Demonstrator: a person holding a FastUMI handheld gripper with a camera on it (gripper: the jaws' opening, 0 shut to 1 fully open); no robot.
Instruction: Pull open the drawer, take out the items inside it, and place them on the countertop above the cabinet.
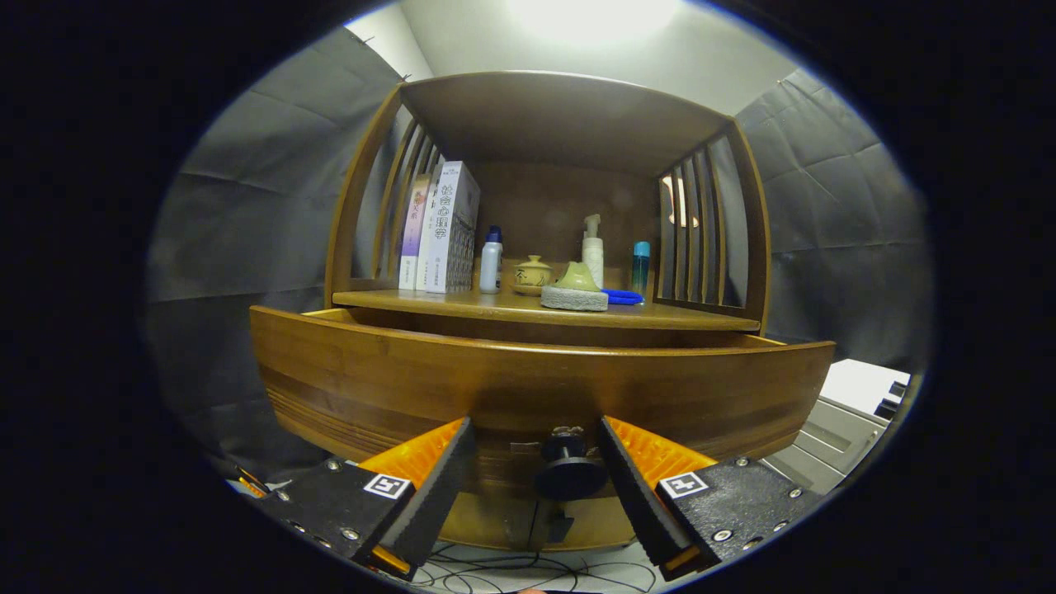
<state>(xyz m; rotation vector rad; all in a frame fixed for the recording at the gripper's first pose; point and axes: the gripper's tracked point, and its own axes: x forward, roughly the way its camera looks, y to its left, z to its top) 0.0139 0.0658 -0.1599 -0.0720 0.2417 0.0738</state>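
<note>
A wooden drawer [396,371] stands pulled out from the cabinet, its front panel just ahead of my fingers. Its dark round knob [571,469] sits between my two fingers, and a gap shows on each side of it. My gripper [536,450] is open, with neither finger touching the knob. The inside of the drawer is hidden behind its front panel. Above it runs the wooden countertop [462,304].
On the countertop stand books [441,229], a white bottle [491,261], a small lidded pot [532,274], a pump bottle [592,252], a teal bottle [640,266], a grey-green sponge [575,293] and a blue cloth [624,296]. Cables [528,569] lie below. Grey drawers [833,429] stand to the right.
</note>
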